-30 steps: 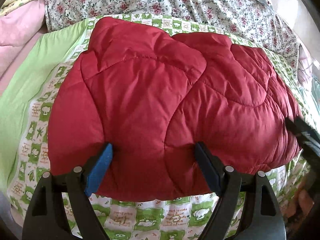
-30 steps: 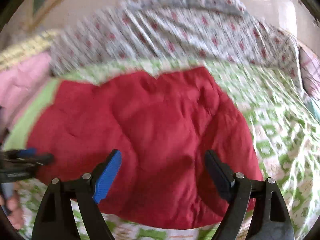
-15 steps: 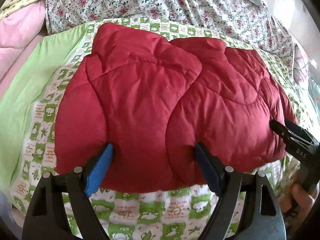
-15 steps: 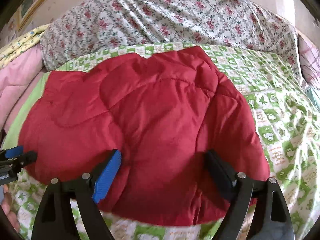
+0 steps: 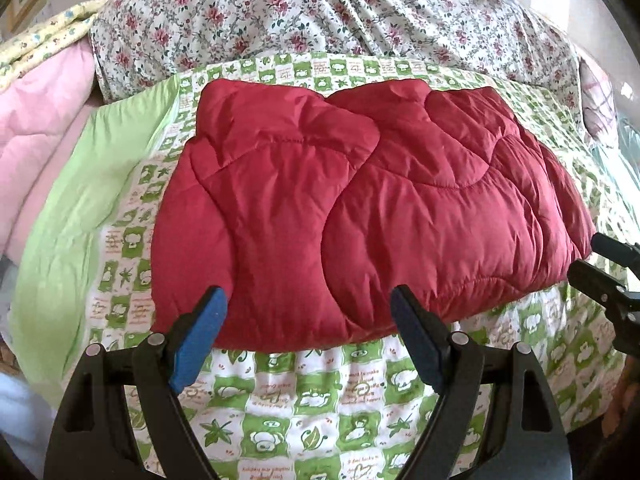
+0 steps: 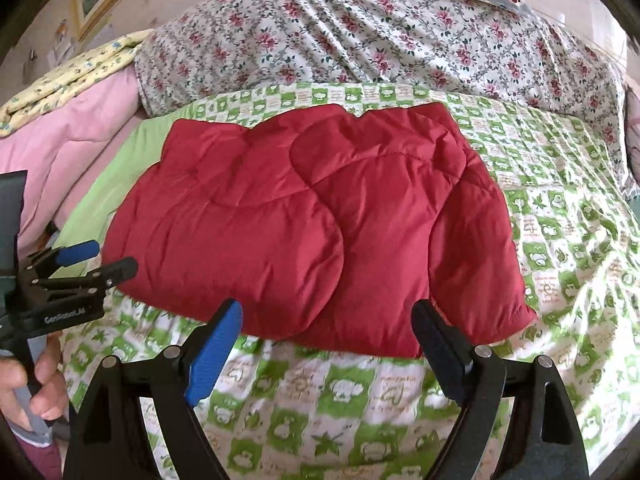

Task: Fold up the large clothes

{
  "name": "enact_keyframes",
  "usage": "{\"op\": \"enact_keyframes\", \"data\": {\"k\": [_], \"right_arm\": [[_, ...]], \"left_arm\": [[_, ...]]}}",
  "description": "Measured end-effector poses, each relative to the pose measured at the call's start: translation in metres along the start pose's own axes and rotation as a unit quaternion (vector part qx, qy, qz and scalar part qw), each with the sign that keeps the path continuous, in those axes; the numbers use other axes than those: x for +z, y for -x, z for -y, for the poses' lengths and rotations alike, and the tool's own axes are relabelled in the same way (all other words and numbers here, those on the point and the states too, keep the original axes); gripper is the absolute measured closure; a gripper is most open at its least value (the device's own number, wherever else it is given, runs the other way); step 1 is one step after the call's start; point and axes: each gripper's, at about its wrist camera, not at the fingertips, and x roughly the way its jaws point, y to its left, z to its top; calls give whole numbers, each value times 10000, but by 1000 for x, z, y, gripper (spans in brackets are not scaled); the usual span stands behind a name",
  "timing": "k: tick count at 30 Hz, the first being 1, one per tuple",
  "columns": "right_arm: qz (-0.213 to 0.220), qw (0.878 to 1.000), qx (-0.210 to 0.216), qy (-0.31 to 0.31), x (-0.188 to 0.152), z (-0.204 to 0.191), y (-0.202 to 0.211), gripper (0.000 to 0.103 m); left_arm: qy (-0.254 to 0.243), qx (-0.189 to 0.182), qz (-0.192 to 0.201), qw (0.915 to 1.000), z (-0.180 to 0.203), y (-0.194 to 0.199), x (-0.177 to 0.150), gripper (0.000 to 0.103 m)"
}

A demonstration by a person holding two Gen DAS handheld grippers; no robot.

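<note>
Left tool (image 6: 98,258) agape beside jacket (image 6: 312,224).

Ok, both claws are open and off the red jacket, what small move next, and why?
Probably nothing more than backing off: the red jacket already lies folded into a compact bundle on the green checked sheet, and the left claw and right claw hold nothing.

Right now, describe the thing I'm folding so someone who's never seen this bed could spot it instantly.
Find the bed's green-and-white cartoon-print checked sheet, below the rose-patterned floral quilt. In the middle of that sheet lies a folded, puffy dark red quilted jacket, with the open left gripper and open right gripper at its near edge. It is the only plain red item; the bedding around it is pale or patterned.
</note>
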Motion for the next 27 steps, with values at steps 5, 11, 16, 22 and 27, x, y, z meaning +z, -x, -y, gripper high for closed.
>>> {"op": "enact_keyframes", "data": {"k": [5, 11, 16, 22, 27], "right_arm": [[-57, 10000, 65, 49, -6, -3, 6, 15], [-176, 9998, 103, -19, -9, 1, 1, 15], [-246, 9993, 138, -244, 1, 12, -10, 15], [-209, 9983, 203, -505, 36, 29, -34, 15], [-480, 9972, 6, -571, 60, 44, -75, 14]], "left_arm": [[7, 49, -69, 10000, 0, 1, -4, 19], [71, 32, -198, 9998, -4, -7, -8, 19], [300, -158, -263, 9991, -16, -15, -3, 19], [611, -321, -451, 9966, -37, -46, 16, 19], [673, -449, -504, 9955, -43, -66, 25, 14]]}}
